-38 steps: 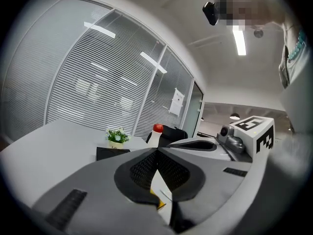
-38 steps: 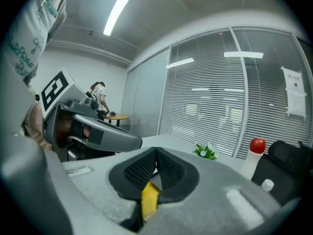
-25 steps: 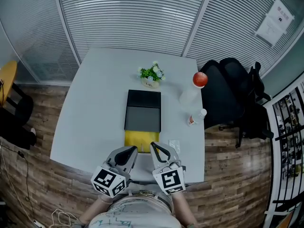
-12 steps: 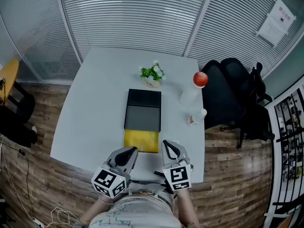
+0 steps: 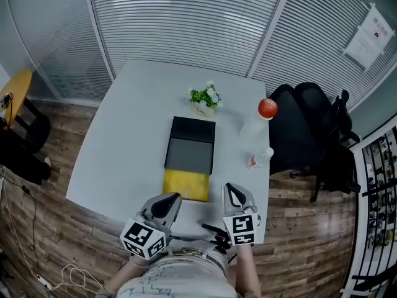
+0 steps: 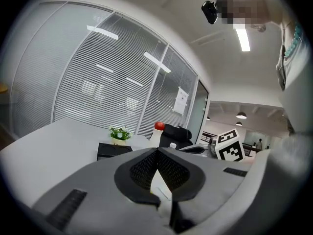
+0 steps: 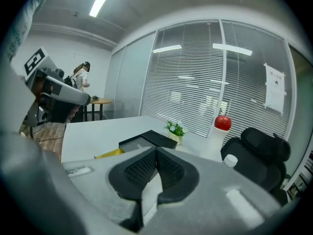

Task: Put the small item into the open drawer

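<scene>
Fingers (image 7: 139,173) on my right gripper (image 5: 234,190) are pressed together, left gripper (image 5: 169,200) too. Can't spot the small item, maybe it's under the right one. The open yellow drawer (image 5: 186,185) sits just left of it.

A potted plant (image 5: 204,98), a red-topped bottle (image 5: 259,121) and a smaller bottle (image 5: 260,158) stand on a white table (image 5: 130,129) beside a black office chair (image 5: 310,129).

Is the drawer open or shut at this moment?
Open: the yellow drawer sticks out from the near side of the dark box.
</scene>
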`<act>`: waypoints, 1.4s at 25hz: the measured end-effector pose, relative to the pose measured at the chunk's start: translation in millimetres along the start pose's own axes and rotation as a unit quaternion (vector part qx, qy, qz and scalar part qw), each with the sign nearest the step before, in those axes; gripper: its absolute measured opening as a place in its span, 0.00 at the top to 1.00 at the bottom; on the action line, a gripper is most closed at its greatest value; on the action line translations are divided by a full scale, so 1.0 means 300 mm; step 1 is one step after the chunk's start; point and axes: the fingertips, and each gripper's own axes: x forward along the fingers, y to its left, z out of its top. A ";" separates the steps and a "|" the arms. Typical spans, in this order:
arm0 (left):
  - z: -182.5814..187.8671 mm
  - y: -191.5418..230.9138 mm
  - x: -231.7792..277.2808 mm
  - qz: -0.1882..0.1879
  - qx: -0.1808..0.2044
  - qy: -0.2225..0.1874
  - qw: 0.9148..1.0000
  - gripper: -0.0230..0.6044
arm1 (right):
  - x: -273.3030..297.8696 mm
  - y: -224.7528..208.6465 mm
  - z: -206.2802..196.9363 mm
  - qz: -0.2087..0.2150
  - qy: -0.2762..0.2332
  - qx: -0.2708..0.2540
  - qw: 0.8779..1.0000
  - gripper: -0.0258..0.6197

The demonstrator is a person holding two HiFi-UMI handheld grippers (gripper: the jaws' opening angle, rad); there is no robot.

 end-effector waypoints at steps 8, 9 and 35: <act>-0.016 0.008 -0.001 0.028 -0.009 -0.003 1.000 0.97 | 0.024 -0.079 -0.075 -0.006 0.015 0.005 1.000 0.96; -0.019 0.007 -0.001 0.032 -0.010 -0.004 0.999 0.97 | 0.027 -0.086 -0.086 -0.006 0.018 0.004 1.000 0.96; -0.094 -0.032 0.012 0.094 -0.029 -0.006 0.995 0.97 | 0.153 -0.117 -0.479 0.072 0.141 -0.007 0.987 0.96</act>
